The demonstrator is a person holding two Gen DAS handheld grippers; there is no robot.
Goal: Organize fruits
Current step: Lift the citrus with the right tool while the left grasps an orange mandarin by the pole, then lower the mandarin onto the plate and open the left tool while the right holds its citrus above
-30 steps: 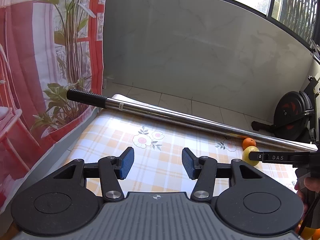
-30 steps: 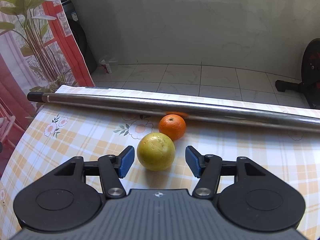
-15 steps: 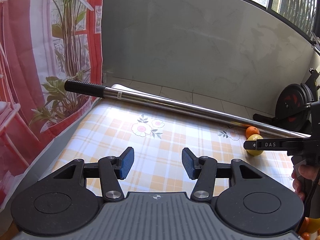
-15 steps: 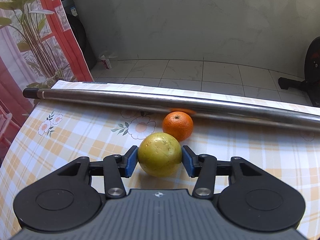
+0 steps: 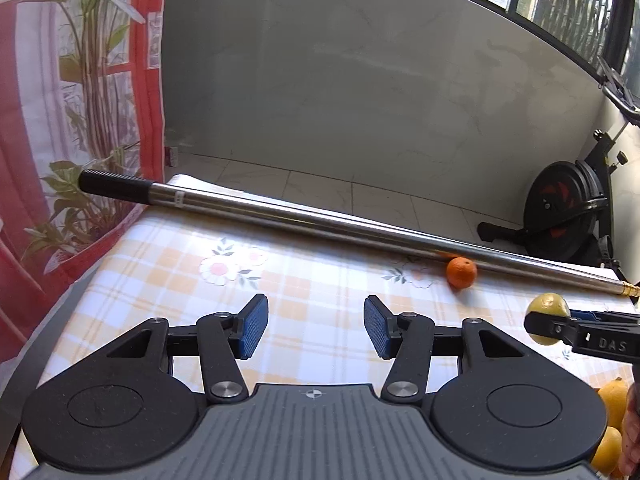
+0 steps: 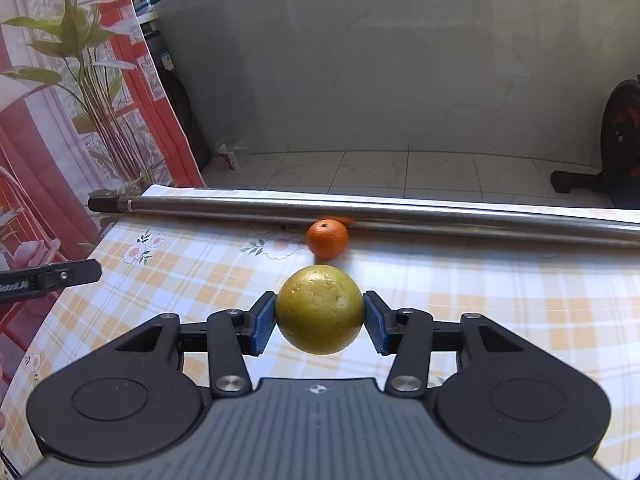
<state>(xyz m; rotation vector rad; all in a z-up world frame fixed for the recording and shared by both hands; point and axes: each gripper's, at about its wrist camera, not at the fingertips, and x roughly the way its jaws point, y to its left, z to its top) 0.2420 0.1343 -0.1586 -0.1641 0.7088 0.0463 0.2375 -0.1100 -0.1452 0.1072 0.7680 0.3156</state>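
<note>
My right gripper (image 6: 319, 322) is shut on a yellow-green round fruit (image 6: 319, 309), its blue pads pressing both sides, and holds it off the checked tablecloth (image 6: 500, 304). The left wrist view shows the same fruit (image 5: 549, 309) at the far right in the right gripper's fingers (image 5: 560, 330). A small orange (image 6: 327, 238) lies just beyond, against the metal pole (image 6: 400, 214); it also shows in the left wrist view (image 5: 461, 272). My left gripper (image 5: 316, 332) stands open over the cloth with nothing between its pads.
The long steel pole (image 5: 320, 222) with a black grip lies across the table's far edge. More yellow fruits (image 5: 612, 424) sit at the lower right beside a hand. An exercise bike (image 5: 568, 212) stands on the tiled floor behind. A curtain (image 5: 60, 140) hangs left.
My right gripper closed on the yellow-green fruit and lifted it back from the orange. The left gripper drifted sideways, staying open.
</note>
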